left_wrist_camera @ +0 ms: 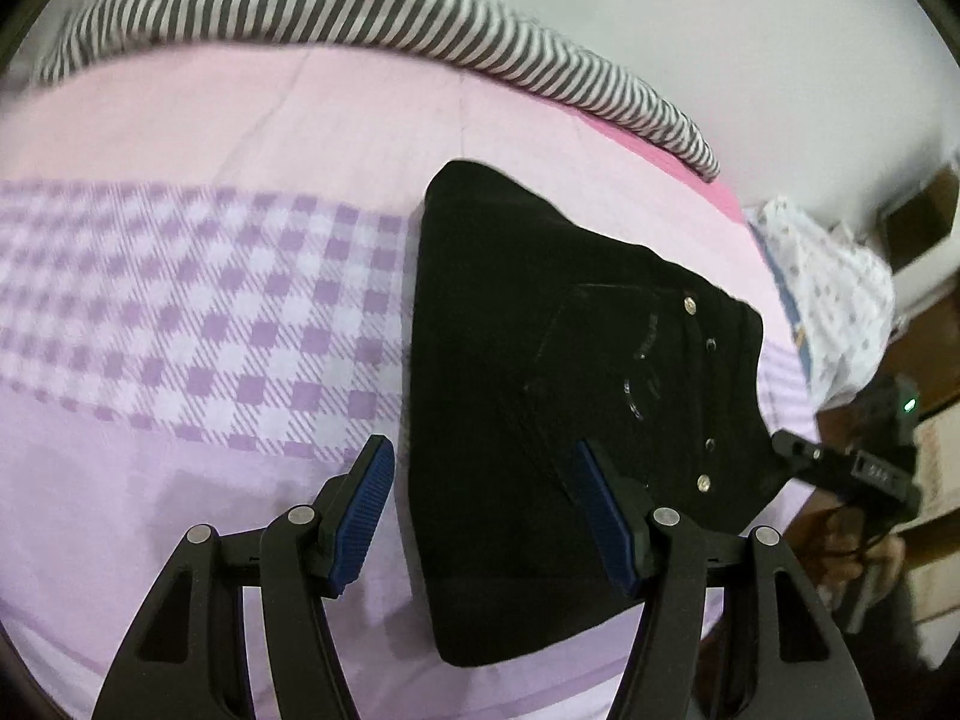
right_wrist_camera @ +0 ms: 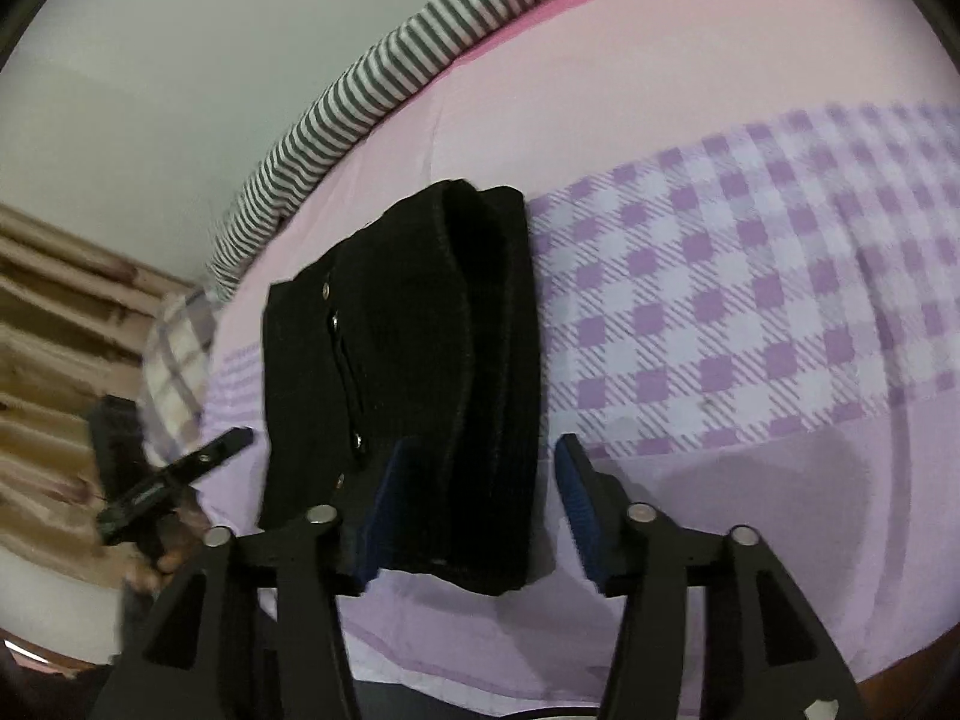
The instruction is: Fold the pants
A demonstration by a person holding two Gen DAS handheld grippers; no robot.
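Left wrist view: folded black pants (left_wrist_camera: 540, 396) on the bed (left_wrist_camera: 180, 480) — both the left hand-held gripper (left_wrist_camera: 486, 516) and the right hand-held gripper (right_wrist_camera: 474, 504) spread apart, gripping nothing.

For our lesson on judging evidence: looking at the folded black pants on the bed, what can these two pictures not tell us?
- Pants underside and inner layers: hidden by the top fold in both views.
- Pocket lettering: left wrist view, too small and dark.
- Near edge of the pants: right wrist view, partly behind the right claw.
- Heap of light patterned cloth: left wrist view, blurred at the rim.
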